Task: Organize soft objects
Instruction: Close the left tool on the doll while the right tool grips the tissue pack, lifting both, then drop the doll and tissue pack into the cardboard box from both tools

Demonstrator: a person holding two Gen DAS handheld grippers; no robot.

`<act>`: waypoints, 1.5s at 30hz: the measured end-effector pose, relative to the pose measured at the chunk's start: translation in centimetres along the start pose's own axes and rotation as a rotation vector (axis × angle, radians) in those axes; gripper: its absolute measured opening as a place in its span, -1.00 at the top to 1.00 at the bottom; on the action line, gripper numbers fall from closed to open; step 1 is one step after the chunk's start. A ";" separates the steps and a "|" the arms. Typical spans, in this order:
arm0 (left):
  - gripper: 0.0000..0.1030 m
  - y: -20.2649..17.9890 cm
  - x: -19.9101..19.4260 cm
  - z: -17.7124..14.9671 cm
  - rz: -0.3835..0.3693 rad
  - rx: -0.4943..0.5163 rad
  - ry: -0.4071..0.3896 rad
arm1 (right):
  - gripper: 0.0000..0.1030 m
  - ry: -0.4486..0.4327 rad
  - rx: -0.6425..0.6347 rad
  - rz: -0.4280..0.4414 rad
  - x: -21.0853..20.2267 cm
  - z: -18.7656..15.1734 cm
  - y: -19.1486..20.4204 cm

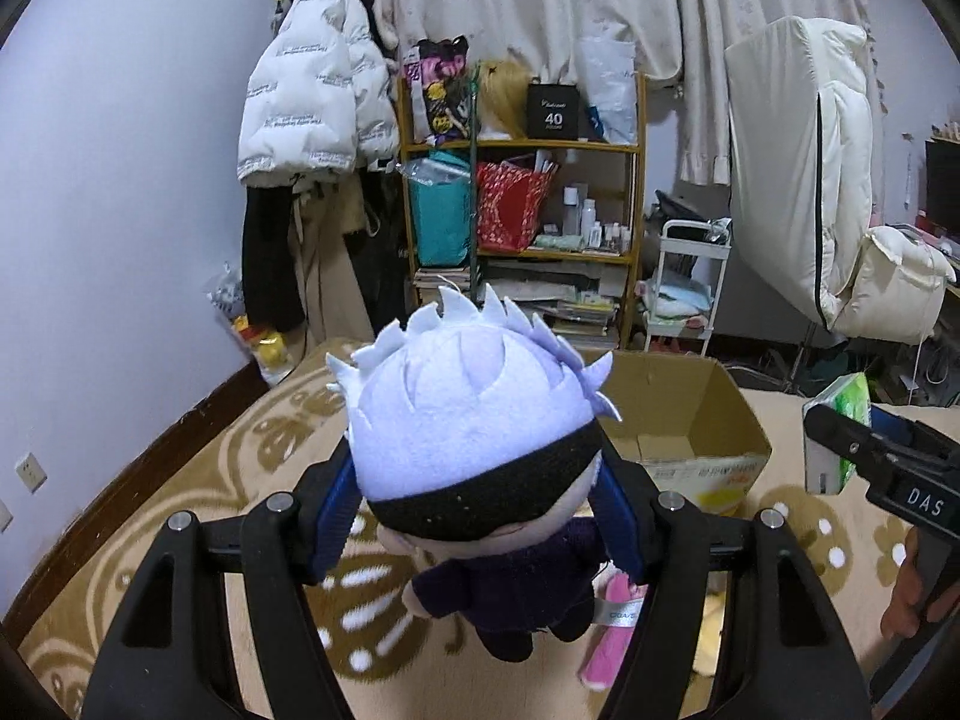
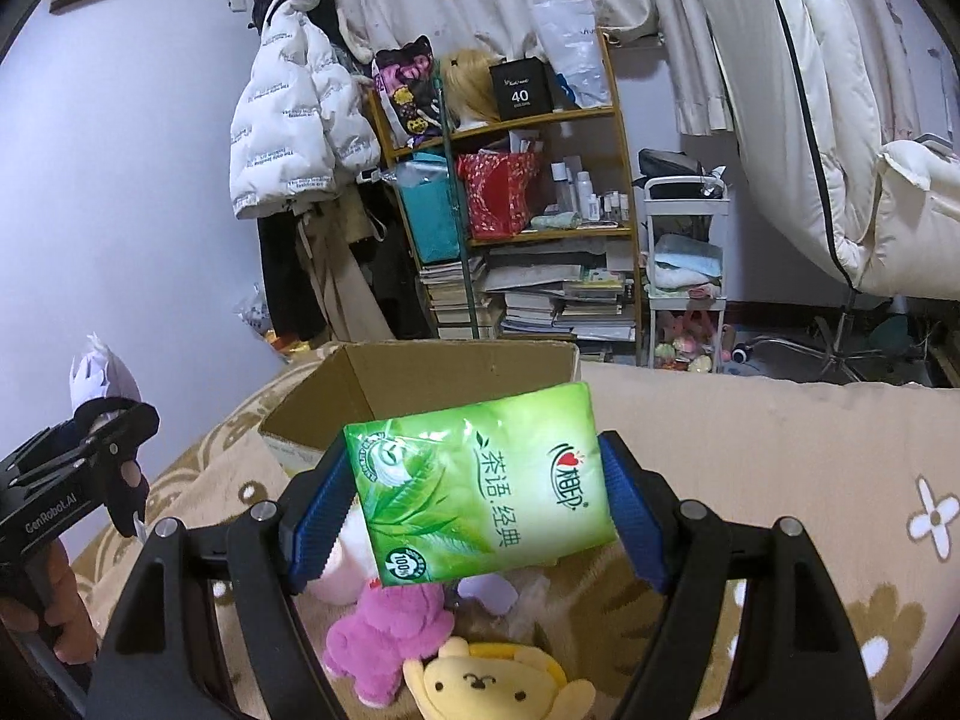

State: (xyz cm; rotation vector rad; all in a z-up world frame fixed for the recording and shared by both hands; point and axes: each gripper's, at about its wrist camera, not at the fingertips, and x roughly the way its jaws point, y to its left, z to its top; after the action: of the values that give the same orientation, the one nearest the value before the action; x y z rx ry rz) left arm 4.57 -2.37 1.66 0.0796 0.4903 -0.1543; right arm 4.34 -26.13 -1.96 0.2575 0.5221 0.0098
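Observation:
My left gripper [image 1: 474, 516] is shut on a plush doll [image 1: 474, 450] with spiky pale-lilac hair, a black blindfold and a dark purple body, held above the bed. My right gripper [image 2: 474, 516] is shut on a green tissue pack [image 2: 486, 480], held in the air. An open cardboard box [image 1: 684, 414] stands on the bed just beyond both grippers and also shows in the right wrist view [image 2: 420, 384]. The right gripper with the pack shows at the right edge of the left wrist view [image 1: 840, 438]. The left gripper with the doll shows at the left of the right wrist view [image 2: 102, 414].
A purple plush [image 2: 384, 636], a yellow plush [image 2: 492, 684] and a pink item [image 1: 612, 630] lie on the beige patterned blanket [image 2: 780, 432] below the grippers. A cluttered shelf [image 1: 522, 192], hanging jackets [image 1: 312, 96], a white cart [image 2: 684, 264] and a chair stand beyond the bed.

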 end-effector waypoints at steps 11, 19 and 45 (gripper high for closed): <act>-0.32 -0.5 3.8 2.1 -0.047 0.000 0.002 | -0.60 -0.001 -0.017 0.016 2.0 1.0 -0.1; -0.32 -1.8 6.5 2.6 -0.023 0.027 -0.057 | -0.60 0.007 -0.079 0.025 4.9 1.7 0.2; -0.72 -5.1 13.6 2.1 -0.068 0.075 0.075 | -0.61 0.055 0.018 0.110 10.1 1.4 -1.5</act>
State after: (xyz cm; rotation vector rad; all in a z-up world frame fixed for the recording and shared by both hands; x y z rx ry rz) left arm 16.52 -9.40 -3.12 0.1427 0.5627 -0.2370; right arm 13.65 -27.13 -6.15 0.3037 0.5625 0.1191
